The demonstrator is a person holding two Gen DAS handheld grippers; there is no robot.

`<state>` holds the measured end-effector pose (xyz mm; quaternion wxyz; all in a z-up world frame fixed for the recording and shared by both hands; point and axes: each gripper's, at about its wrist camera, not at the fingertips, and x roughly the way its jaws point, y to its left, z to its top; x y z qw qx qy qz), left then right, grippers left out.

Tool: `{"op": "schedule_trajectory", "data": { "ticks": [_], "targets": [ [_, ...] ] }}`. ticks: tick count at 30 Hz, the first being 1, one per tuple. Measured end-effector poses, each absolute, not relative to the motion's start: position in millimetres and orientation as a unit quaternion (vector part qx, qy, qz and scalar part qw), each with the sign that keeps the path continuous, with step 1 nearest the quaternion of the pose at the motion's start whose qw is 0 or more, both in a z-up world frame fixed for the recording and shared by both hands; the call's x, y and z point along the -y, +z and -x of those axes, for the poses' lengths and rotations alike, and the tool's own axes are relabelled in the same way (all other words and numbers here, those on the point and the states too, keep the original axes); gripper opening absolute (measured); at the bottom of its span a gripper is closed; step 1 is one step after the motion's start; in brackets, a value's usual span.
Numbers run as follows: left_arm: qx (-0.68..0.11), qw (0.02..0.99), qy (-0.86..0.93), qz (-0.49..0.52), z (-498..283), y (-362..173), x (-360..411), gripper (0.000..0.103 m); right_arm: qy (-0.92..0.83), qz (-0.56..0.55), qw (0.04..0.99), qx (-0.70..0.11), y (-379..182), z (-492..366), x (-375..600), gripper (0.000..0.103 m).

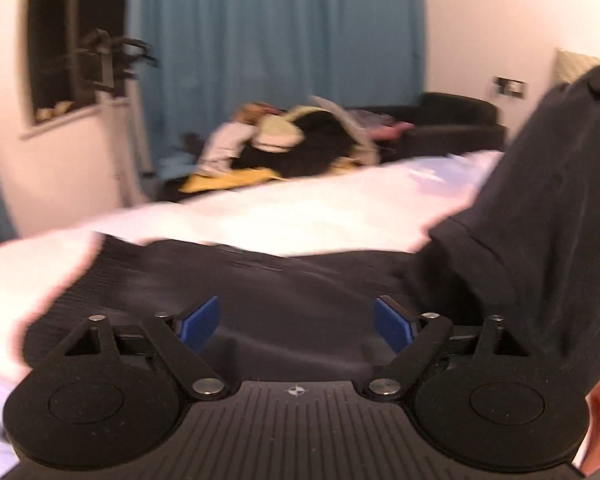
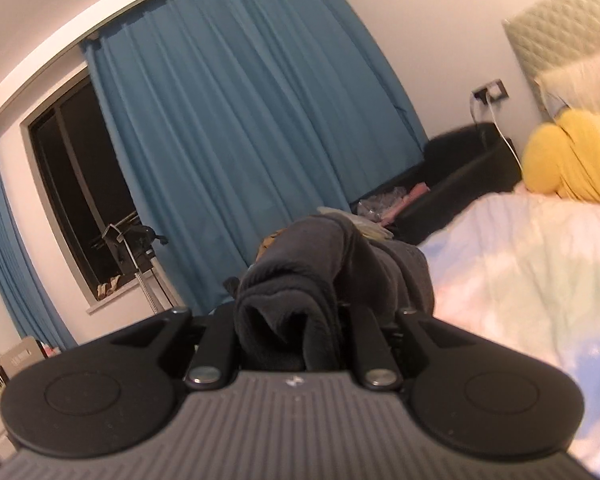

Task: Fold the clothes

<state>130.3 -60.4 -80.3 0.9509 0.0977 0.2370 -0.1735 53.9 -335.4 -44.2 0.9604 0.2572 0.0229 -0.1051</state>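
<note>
A black garment (image 1: 284, 292) lies spread on the white bed (image 1: 284, 212) in the left wrist view. One part of it rises steeply at the right edge toward the other gripper. My left gripper (image 1: 298, 326) hovers low over the cloth, open, its blue pads (image 1: 200, 322) wide apart with nothing between them. In the right wrist view my right gripper (image 2: 290, 316) is shut on a bunched fold of the same black garment (image 2: 300, 276), lifted above the bed (image 2: 532, 280). The cloth hides its fingertips.
A heap of mixed clothes (image 1: 284, 144) lies beyond the bed's far edge, before a blue curtain (image 1: 276, 48). A dark sofa (image 2: 460, 168) stands by the wall. A yellow pillow (image 2: 568, 160) rests at the headboard. A dark window (image 2: 80, 184) and a stand (image 2: 136, 248) are left.
</note>
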Motion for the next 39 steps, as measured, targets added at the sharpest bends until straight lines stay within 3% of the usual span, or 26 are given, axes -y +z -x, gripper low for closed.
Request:
{"op": "schedule_trajectory", "data": {
  "ticks": [8,13,21,27,30,35,39],
  "targets": [
    [-0.232,0.970,-0.059,0.031,-125.5,-15.2,-51.8,0.087,-0.045,-0.175,0.983,-0.030,-22.9,-139.5,232.4,0.017],
    [-0.214,0.973,-0.015,0.083,-132.7,-14.5,-103.0,0.090,0.007,-0.111,0.992,-0.056,-30.6,-199.6,150.1,0.017],
    [-0.185,0.968,0.054,0.159,-146.1,-18.4,-182.3,0.090,0.096,-0.006,0.986,-0.135,-107.8,-286.9,3.8,0.017],
    [-0.172,0.965,0.051,0.194,-154.2,-21.8,-204.4,0.090,0.113,0.057,0.978,-0.163,-164.8,-299.6,-38.2,0.019],
    [-0.176,0.964,0.038,0.196,-157.7,-27.8,-196.6,0.090,0.125,0.042,0.977,-0.170,-155.7,-295.8,-29.5,0.029],
    [-0.172,0.961,0.015,0.217,-157.5,-30.1,-192.6,0.091,0.193,0.045,0.968,-0.156,-127.8,-259.5,-11.7,0.067],
    [-0.170,0.960,-0.001,0.224,-155.5,-28.7,-189.0,0.091,0.236,0.077,0.959,-0.135,-108.0,-202.4,21.9,0.068]
  ]
}}
